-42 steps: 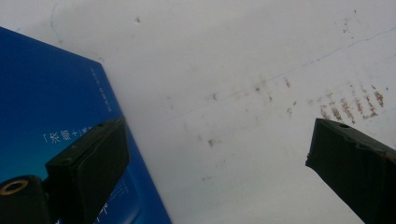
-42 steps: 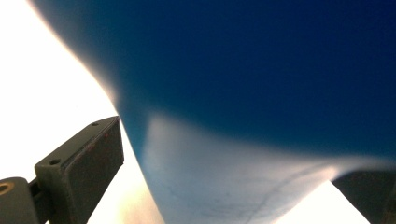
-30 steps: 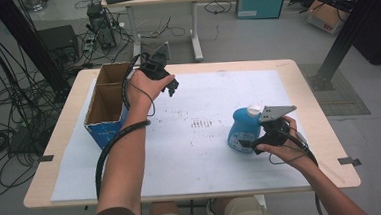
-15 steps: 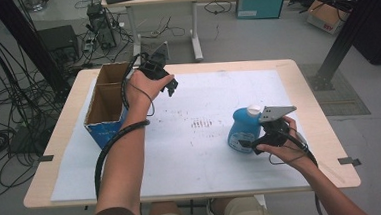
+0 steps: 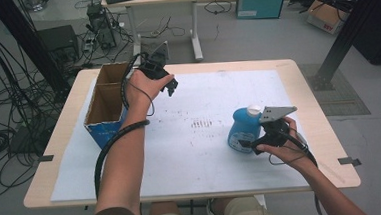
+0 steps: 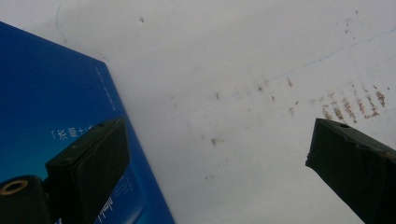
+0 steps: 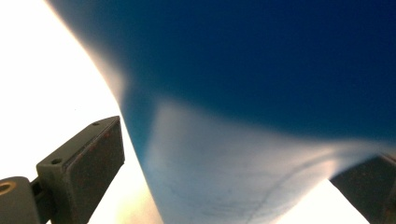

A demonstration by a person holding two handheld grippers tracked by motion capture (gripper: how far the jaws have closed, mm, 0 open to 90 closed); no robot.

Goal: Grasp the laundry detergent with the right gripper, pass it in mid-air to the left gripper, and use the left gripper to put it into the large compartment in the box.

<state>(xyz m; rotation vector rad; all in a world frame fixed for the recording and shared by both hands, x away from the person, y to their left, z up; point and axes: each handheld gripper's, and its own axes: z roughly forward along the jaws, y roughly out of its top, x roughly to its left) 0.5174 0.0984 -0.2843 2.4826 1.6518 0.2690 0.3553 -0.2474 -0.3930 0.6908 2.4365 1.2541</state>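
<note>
A blue bottle [image 5: 244, 129] with a white cap stands upright at the right of the white sheet [image 5: 196, 152]. My right gripper [image 5: 248, 145] is low against its near right side. In the right gripper view the bottle's blue body [image 7: 261, 93] sits between the wide-spread jaws of that gripper [image 7: 233, 158], with a thin gap at the left pad [image 7: 93, 154]. My left gripper [image 5: 170, 88] is held above the table by the open cardboard box [image 5: 103, 105], open and empty. In the left gripper view this gripper [image 6: 219, 144] looks down on the box's blue side [image 6: 46, 93] and the stained sheet.
The box has two open compartments and blue outer walls, at the table's left. Brown smudges [image 5: 202, 123] mark the sheet's middle. Beyond the table's far edge [image 5: 216, 64] stand a desk, cables and a black stand.
</note>
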